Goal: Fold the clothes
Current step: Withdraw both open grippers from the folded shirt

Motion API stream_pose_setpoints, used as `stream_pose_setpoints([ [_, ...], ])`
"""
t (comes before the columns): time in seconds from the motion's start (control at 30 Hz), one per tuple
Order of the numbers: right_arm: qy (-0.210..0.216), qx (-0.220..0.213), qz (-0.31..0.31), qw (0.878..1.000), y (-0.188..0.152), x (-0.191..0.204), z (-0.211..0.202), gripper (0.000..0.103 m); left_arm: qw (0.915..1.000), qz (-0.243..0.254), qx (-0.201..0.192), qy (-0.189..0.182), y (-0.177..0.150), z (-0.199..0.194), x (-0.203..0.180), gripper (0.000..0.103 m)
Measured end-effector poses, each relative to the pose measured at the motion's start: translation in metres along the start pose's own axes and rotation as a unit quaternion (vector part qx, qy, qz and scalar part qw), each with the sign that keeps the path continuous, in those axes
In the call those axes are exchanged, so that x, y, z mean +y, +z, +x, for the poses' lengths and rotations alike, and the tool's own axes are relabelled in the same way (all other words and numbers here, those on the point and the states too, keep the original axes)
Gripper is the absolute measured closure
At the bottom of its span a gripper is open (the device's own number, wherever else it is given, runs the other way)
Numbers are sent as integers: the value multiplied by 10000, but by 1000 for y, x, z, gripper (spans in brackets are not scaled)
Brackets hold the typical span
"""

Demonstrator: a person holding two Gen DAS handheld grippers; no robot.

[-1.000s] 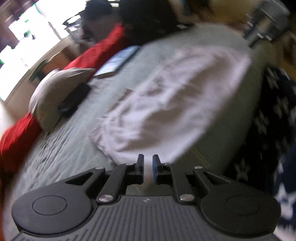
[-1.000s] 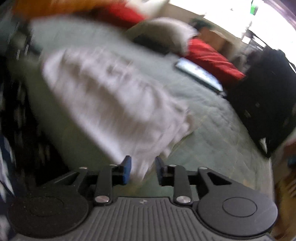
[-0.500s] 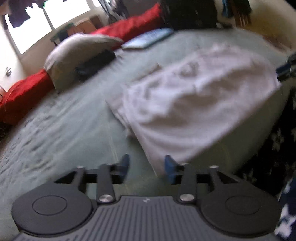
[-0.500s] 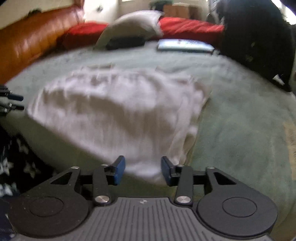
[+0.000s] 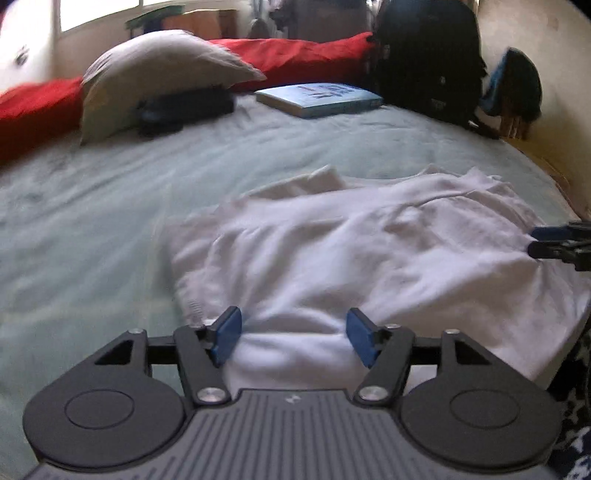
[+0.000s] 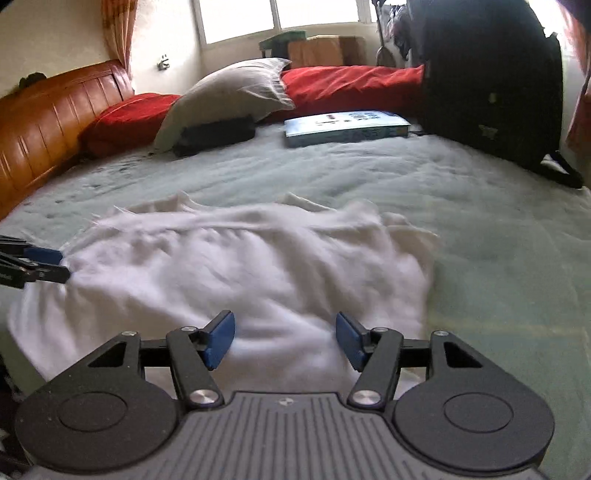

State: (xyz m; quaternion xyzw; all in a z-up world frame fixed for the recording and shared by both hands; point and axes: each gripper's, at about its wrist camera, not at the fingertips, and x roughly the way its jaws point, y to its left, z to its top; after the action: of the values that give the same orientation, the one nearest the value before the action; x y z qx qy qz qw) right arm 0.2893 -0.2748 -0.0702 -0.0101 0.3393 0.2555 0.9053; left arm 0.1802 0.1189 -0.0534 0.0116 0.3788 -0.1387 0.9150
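- A rumpled white cotton garment (image 5: 369, 254) lies spread on the pale green quilted bedspread (image 5: 92, 206), at the near edge of the bed, its lower hem hanging a little over that edge.
- The left gripper (image 5: 293, 338) hovers at the garment's near hem with its blue-padded fingers spread wide; white cloth shows between them, but nothing is pinched.
- The right gripper (image 6: 284, 339) sits the same way at the near hem, its fingers wide apart over the cloth and holding nothing.
- Each gripper shows at the edge of the other's view, at opposite sides of the garment: the right one's tips (image 5: 557, 242) at the garment's right side, the left one's tips (image 6: 35, 264) at its left side.
- Beyond the garment, toward the far side of the bed, a grey-white pillow (image 6: 225, 98) leans over a flat black pouch (image 6: 214, 134).
- Just right of the pillow lies a flat blue and white box (image 6: 347, 127).
- Behind the pillow and box runs a red bolster cushion (image 6: 347, 85), and a second red cushion (image 6: 125, 118) sits left of the pillow.
- A large black backpack (image 6: 487, 77) stands right of the box.
- Left of the garment, a glossy brown wooden headboard (image 6: 48, 125) borders the bed.
- A bright window (image 6: 277, 18) is in the wall beyond the pillow.
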Motion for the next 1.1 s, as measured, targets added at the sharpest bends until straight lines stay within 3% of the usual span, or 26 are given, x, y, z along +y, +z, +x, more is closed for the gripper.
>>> stream_pose_setpoints([
  [0.1, -141, -16, 173, 9997, -7, -10, -16, 37, 9999, 111, 11, 29, 3, -11, 0, 39],
  [0.2, -182, -121, 326, 9992, 9, -11, -20, 29, 9992, 364, -85, 132, 25, -14, -14, 31],
  [0.3, -198, -234, 187, 9994, 29, 2, -6, 27, 9989, 346, -262, -176, 53, -1, -24, 27],
  [0.43, -135, -145, 81, 9998, 46, 18, 27, 27, 9990, 96, -68, -428, 68, 40, -32, 27],
  [0.47, -211, -68, 60, 9997, 44, 19, 36, 27, 9993, 77, -1, -356, 68, 50, -33, 26],
  [0.57, -476, 34, 8, 9989, 34, 12, 47, 27, 9994, 74, 140, 318, 59, 72, -27, 27],
  [0.73, -598, -42, 283, 9978, 35, 15, 25, 25, 9984, -80, 112, 548, 60, 51, -33, 25],
  [0.8, -434, -126, 168, 9988, 36, 32, 12, 18, 9991, 102, -3, 417, 60, 37, -46, 21],
  [0.9, -226, -104, -136, 9996, 29, 57, 9, 16, 9993, 339, -114, -91, 52, 26, -70, 16],
  [1.0, -303, 126, -429, 9985, 16, 73, 21, 16, 9987, 498, 73, 69, 38, 35, -83, 16],
  [1.03, -378, 173, -488, 9979, 10, 74, 23, 16, 9983, 481, 210, 248, 31, 41, -83, 14],
  [1.1, -476, 188, -600, 9969, 0, 75, 23, 15, 9990, 306, 165, 269, 21, 39, -80, 13],
])
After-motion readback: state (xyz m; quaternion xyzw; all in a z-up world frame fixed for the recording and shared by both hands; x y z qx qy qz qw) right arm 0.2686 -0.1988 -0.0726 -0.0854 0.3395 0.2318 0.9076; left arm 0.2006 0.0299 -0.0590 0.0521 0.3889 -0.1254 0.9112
